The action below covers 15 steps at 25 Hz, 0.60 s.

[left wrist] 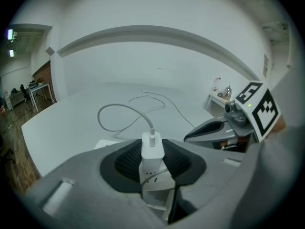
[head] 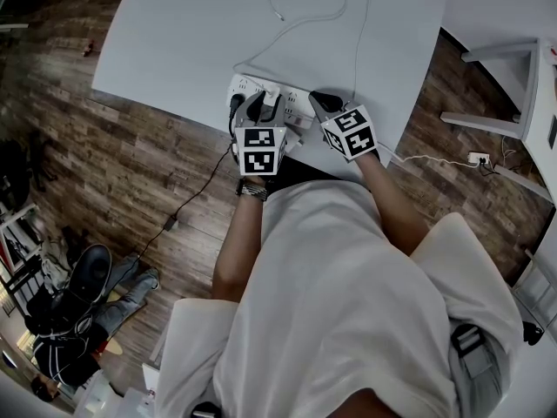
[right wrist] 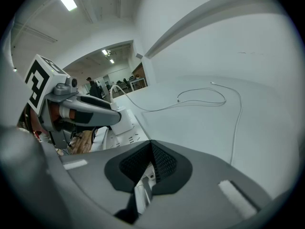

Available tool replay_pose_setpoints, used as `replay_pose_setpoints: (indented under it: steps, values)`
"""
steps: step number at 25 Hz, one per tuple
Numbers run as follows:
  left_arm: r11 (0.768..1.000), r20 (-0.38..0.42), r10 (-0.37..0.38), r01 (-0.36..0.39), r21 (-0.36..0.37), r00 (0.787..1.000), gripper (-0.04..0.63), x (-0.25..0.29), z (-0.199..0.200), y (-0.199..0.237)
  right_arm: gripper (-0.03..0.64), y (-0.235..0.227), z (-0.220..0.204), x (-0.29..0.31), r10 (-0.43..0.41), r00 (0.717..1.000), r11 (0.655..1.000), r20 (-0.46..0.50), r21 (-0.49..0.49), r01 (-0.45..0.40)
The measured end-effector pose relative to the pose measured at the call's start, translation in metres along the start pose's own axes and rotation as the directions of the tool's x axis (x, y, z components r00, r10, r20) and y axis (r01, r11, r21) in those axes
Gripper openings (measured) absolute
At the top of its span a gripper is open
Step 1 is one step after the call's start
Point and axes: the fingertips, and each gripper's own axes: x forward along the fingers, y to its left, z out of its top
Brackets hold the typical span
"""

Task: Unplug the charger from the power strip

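The left hand-held gripper (left wrist: 152, 162) grips the white charger (left wrist: 152, 147), which is plugged into the power strip (head: 244, 84) at the tabletop's (head: 174, 33) near edge. The right hand-held gripper (right wrist: 151, 147), jaws clenched, sits over the strip's end. The next move is probably a straight upward pull while bracing the strip.

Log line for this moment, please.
left gripper: shut on charger | charger: seated in power strip, cable attached | right gripper: shut, over power strip | unplug: not yet done
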Motion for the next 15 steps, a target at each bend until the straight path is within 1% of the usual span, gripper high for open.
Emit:
replay_pose_setpoints:
  steps: [4,9,15]
  values:
    - [0.999,-0.003,0.008,-0.008,0.034,1.0,0.14,0.0004,0.001,-0.0034,0.002,-0.0007,-0.0009,-0.0017,-0.001,1.0,1.0,0.0,-0.001,0.001]
    - [0.994,-0.017,0.026,-0.024,0.104,1.0,0.14,0.0022,0.0006,-0.0064,0.002,-0.0015,-0.0013,-0.0013,-0.001,1.0,1.0,-0.001,-0.003,0.001]
    - [0.991,-0.024,0.035,-0.032,0.128,0.999,0.14,0.0026,0.0009,-0.0058,0.002,-0.0009,-0.0002,0.0003,-0.004,1.0,1.0,-0.003,-0.004,0.004]
